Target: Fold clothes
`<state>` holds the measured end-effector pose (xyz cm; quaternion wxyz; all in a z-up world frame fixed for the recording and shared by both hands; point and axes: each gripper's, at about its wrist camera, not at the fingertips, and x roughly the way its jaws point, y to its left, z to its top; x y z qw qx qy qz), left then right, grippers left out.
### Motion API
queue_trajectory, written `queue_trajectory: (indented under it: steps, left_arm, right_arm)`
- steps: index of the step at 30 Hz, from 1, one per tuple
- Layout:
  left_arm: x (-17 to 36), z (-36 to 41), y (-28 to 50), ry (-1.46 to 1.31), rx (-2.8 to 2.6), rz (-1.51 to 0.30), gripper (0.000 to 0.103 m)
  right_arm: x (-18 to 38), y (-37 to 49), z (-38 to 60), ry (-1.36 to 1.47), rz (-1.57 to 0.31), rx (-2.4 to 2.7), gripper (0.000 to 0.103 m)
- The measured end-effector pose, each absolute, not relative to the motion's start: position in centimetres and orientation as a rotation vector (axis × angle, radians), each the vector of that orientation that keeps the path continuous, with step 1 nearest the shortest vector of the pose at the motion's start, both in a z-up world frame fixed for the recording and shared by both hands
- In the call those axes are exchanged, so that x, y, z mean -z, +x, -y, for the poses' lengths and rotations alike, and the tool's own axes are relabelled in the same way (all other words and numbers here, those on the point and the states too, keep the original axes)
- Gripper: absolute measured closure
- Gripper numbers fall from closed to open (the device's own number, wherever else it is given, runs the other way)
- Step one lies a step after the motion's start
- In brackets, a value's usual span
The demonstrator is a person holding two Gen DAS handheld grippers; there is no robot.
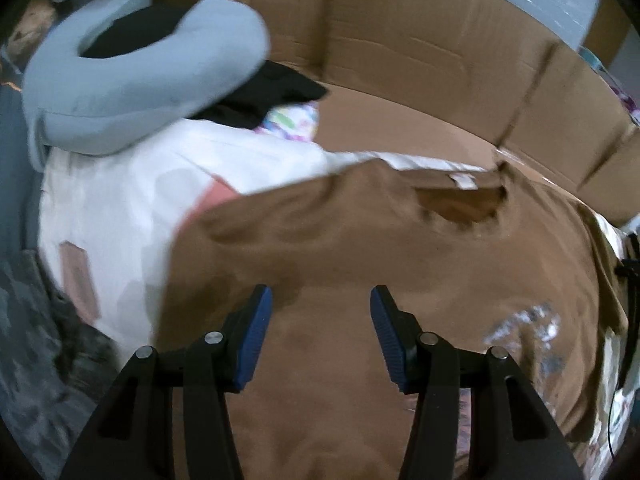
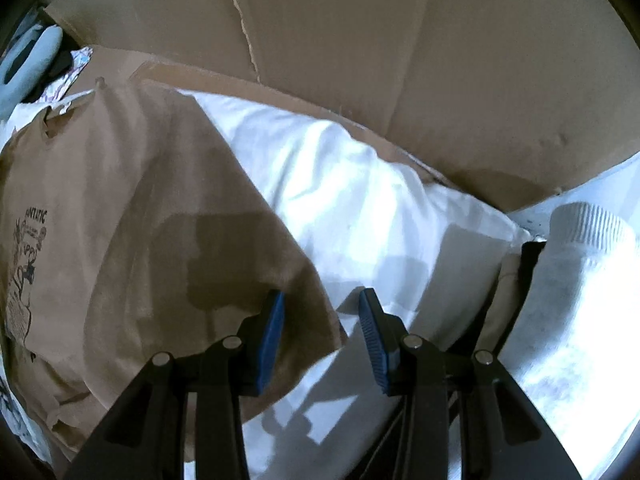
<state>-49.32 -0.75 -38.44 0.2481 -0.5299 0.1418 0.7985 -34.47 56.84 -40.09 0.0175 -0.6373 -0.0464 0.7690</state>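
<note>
The left gripper [image 1: 321,300] hangs over the brown T-shirt [image 1: 360,264] with its jaws parted and nothing between the blue pads [image 1: 256,332]; the cloth lies below them, untouched as far as the blurred left wrist view lets one judge. The right gripper [image 2: 321,304] points down at the shirt's edge, its jaws apart and holding nothing, the left pad over brown fabric and the right one over the white cloth [image 2: 360,200] beneath.

The brown T-shirt [image 2: 140,208] lies spread flat on white cloth [image 1: 120,216], collar [image 1: 460,200] toward the cardboard, a dark printed drawing [image 2: 24,272] on its front. Cardboard panels [image 1: 400,40] stand behind the shirt in both views. At the left sits a pale blue neck pillow [image 1: 140,68] on dark clothing [image 1: 276,88], with a bit of multicoloured fabric [image 1: 292,120] just beside it. In the right wrist view a white ribbed garment [image 2: 580,272] lies at the right, well apart from the shirt.
</note>
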Motion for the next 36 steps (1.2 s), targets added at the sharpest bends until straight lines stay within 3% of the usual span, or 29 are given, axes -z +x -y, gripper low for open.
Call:
queue_trajectory:
  steps: [1,2,12,25,27,32,36]
  left_arm:
    - [38.4,0.5,-48.6,-1.435,-2.167,-0.378,0.051]
    - [38.4,0.2,-47.8,-1.427,-2.159,-0.369,0.051]
    - [39.8,-1.1,-44.0,-1.433,-2.106,-0.312,0.051]
    - [41.2,-1.8,-43.3,-1.470,-2.069,-0.298,0.051]
    - [41.4,-1.8,-43.2,-1.478,-2.062,-0.298,0.051]
    - [41.7,-2.0,-42.9,-1.483,-2.049,-0.301,0.051]
    - [42.0,-2.2,-42.6,-1.491,-2.038,-0.299,0.051]
  right_arm:
    - [40.0,-34.4,-56.8,-1.988,0.135,-2.391,0.095]
    - [39.9,-34.3,-56.9,-1.993,0.118,-2.393,0.100]
    - [35.4,-34.3,-57.2,-1.819,0.255,-2.434,0.100]
    - [35.0,-37.2,-57.8,-1.747,0.426,-2.342,0.100]
    - [35.8,-37.5,-58.1,-1.800,0.386,-2.325,0.097]
    - [34.9,-37.3,-59.4,-1.772,0.261,-2.356,0.069]
    - [34.0,-37.6,-60.3,-1.724,0.216,-2.377,0.068]
